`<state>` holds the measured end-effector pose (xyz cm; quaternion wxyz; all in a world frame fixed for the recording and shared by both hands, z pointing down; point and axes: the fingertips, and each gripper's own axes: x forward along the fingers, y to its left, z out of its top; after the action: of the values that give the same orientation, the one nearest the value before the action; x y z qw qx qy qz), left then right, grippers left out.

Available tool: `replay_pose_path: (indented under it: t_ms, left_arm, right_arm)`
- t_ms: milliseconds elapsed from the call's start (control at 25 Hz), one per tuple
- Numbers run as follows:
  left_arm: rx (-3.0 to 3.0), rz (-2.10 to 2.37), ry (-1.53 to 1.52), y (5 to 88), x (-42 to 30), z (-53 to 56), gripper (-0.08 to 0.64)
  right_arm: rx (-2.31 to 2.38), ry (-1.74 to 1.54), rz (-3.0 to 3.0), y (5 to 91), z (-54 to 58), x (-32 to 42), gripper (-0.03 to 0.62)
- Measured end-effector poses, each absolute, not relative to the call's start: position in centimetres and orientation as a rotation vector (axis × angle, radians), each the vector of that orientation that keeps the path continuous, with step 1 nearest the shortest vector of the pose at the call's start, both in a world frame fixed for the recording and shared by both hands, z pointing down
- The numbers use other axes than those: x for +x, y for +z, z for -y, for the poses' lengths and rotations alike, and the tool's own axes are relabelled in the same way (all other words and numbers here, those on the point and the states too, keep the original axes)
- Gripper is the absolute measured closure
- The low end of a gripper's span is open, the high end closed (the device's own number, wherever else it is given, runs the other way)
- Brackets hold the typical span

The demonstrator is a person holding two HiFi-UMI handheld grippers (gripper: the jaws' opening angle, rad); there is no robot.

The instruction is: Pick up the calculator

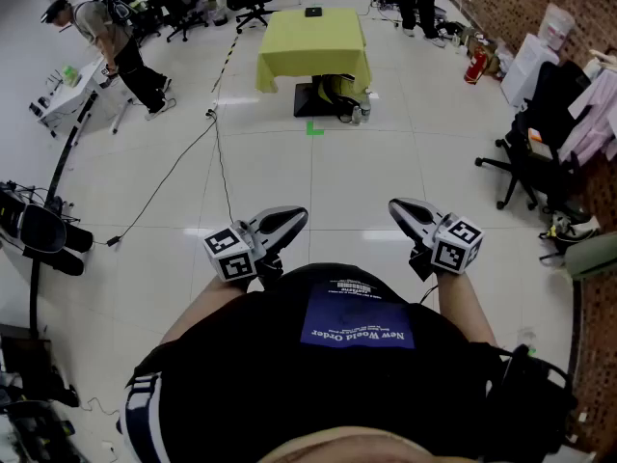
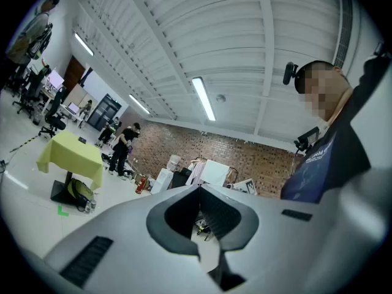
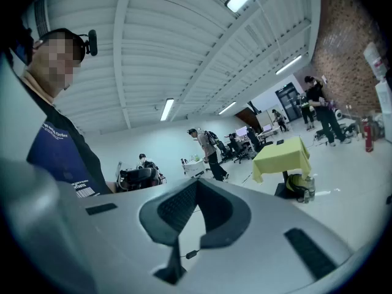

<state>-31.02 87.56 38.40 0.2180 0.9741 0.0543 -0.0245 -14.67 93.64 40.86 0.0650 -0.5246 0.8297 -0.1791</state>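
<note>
**Both grippers clenched and empty, calculator far across the room**

The left gripper (image 2: 199, 190) has its jaws pressed together at the tips with nothing between them. The right gripper (image 3: 196, 182) is clenched the same way and is also empty. In the head view both are held level just in front of the person's dark shirt (image 1: 347, 355), one on each side and apart from each other. Each marker cube sits near the wrist, and the tips point out over the pale floor (image 1: 318, 177).

The calculator (image 1: 313, 12) shows only as a small dark flat thing, too small for detail. It lies on the far part of a table with a yellow-green cloth (image 1: 310, 51), well apart from both grippers. A bag (image 1: 337, 93) and bottles (image 1: 359, 112) stand at the table's base, with a green tape mark (image 1: 314, 128) on the floor just in front. A black cable (image 1: 220, 167) runs across the floor, and an office chair (image 1: 525, 167) stands at the right.
</note>
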Motion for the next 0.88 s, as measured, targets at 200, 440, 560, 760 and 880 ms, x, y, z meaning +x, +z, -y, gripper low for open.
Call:
replay_pose_path:
  t_ms: [200,440,560,760,880]
  left_arm:
    - [2.685,-0.167,-0.069,38.8,-29.2,-88.3,0.554]
    - [2.672,-0.168,-0.071,39.5,-28.6,-87.1,0.554]
    - [2.659,-0.169,-0.082,39.9,-28.8,-85.1,0.554]
    - [2.630,-0.184,-0.113,40.7,-29.9,-79.8,0.554]
    - [2.628,-0.194,-0.135,40.9,-31.1,-74.6,0.554]
  right_arm:
    - [-1.590,-0.546,-2.500,41.4,-94.3,-12.9,0.604]
    - [-1.590,-0.561,-2.510,41.8,-92.9,-12.5,0.604]
    - [-1.587,-0.571,-2.516,42.1,-90.9,-12.7,0.604]
    - [-1.586,-0.581,-2.533,42.2,-85.2,-14.1,0.604]
    - [-1.611,-0.565,-2.537,41.6,-80.0,-15.1,0.604]
